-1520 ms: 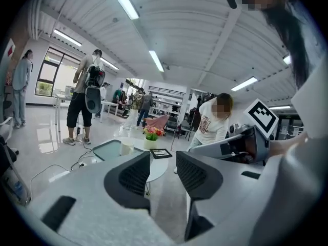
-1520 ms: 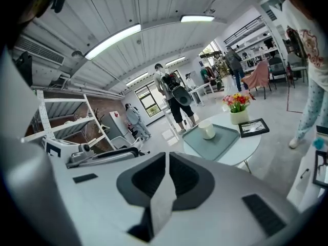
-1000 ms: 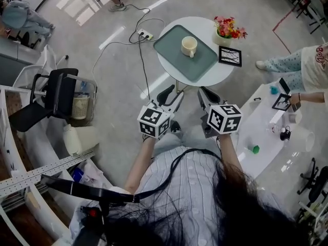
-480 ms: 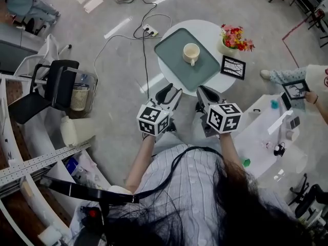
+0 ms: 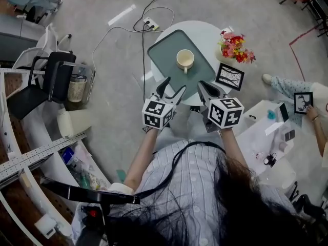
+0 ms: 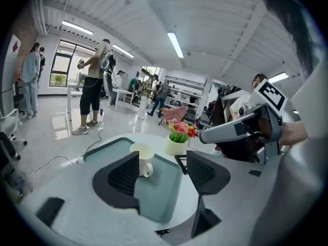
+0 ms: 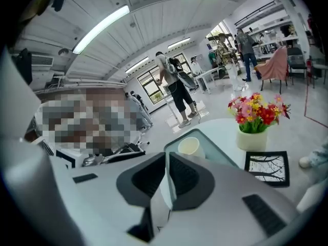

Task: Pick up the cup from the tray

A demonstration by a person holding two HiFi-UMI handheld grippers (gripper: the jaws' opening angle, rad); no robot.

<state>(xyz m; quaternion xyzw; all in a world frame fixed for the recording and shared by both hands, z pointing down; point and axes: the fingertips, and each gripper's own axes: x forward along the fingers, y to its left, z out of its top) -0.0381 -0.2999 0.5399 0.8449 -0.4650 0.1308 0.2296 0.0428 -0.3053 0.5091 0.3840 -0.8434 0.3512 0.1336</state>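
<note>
- The cup stands upright on the grey-green tray, a little toward the tray's 3 o'clock side, with its handle turned to about 6 o'clock, toward the person.
- The tray lies on a small round white table and covers the table's 9 o'clock half.
- A pot of red and pink flowers sits at the cup's 2 o'clock, off the tray, and a black-framed picture lies flat at the cup's 4 o'clock, near the table's edge.
- The left gripper hangs in the air at the table's 6 o'clock edge and points at 12 o'clock toward the cup. Its jaws are opening and stand fairly wide. Nothing is between the pads, and the cup is well beyond their tips, untouched.
- The right gripper is held just beside it, at its 3 o'clock. Its jaws are drawn together, with only a thin slit between them, and they grip nothing.
- Cables trail over the floor at the table's 10 o'clock.
</note>
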